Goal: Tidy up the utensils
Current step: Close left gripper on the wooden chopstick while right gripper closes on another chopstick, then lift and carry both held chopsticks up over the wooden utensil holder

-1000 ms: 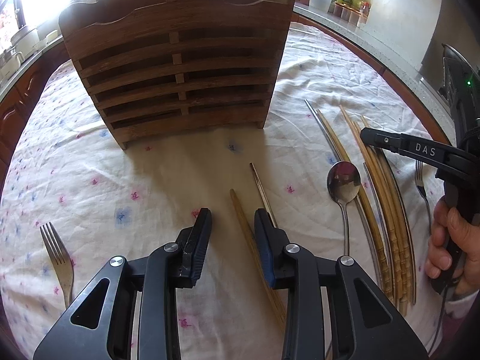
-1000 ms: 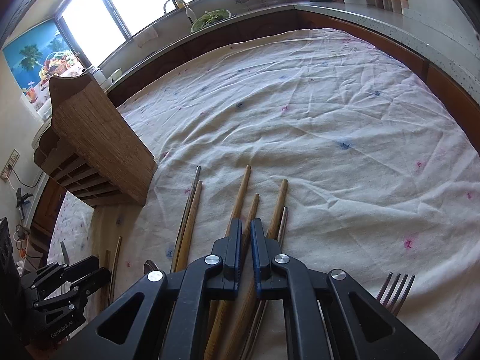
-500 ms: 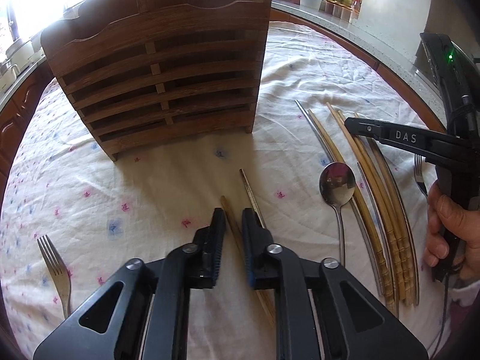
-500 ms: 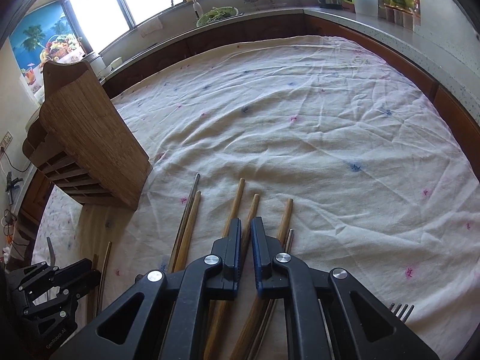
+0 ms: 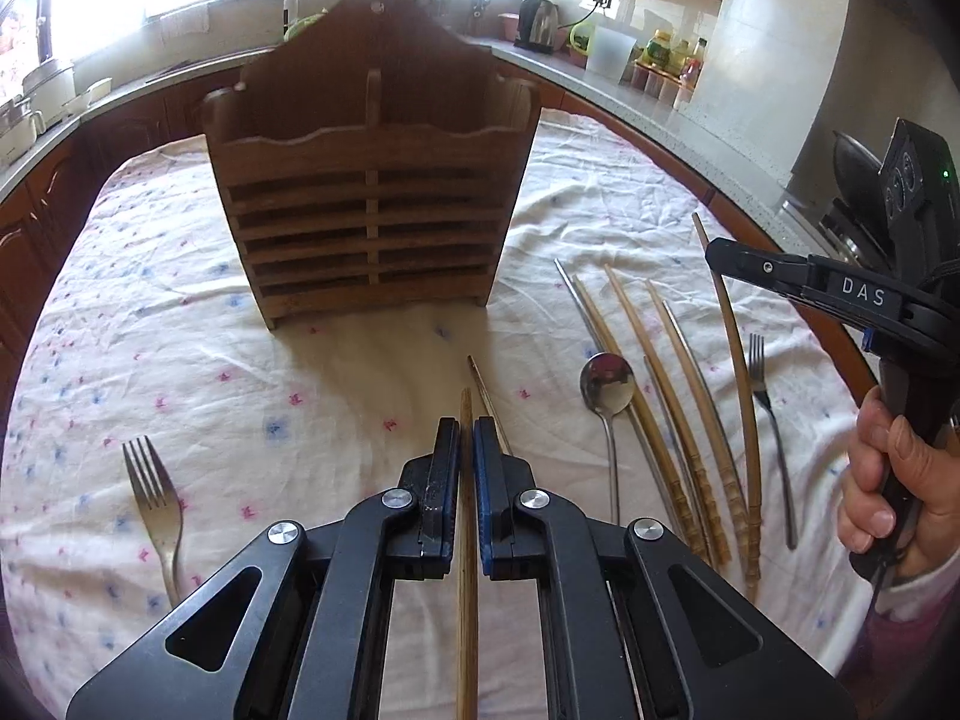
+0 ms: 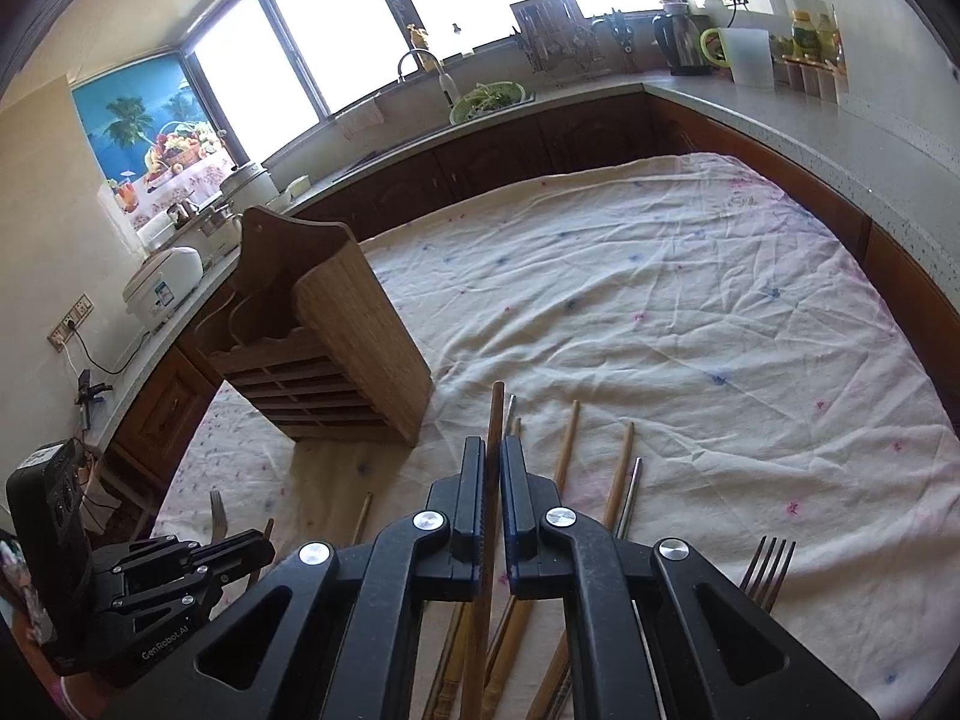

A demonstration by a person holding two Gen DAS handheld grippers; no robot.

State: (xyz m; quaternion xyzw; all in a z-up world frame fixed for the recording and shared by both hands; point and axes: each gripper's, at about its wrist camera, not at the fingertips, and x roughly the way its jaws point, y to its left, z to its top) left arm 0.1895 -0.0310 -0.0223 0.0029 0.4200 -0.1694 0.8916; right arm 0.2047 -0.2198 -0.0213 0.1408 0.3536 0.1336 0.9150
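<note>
left tool [image 5: 467,441] closed on chopstick [image 5: 467,540], both tools' chopsticks lifted

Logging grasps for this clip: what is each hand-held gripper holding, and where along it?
Left hand-held gripper: a wooden chopstick, near its tip. Right hand-held gripper: another wooden chopstick, also near its far end.

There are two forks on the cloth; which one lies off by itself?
The fork on the far left in the left wrist view lies alone; the other fork sits beside the row of chopsticks.

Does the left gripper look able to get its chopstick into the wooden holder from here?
Probably yes. The left gripper is shut on a chopstick, and only bare tablecloth lies between it and the wooden holder, whose top is open.
</note>
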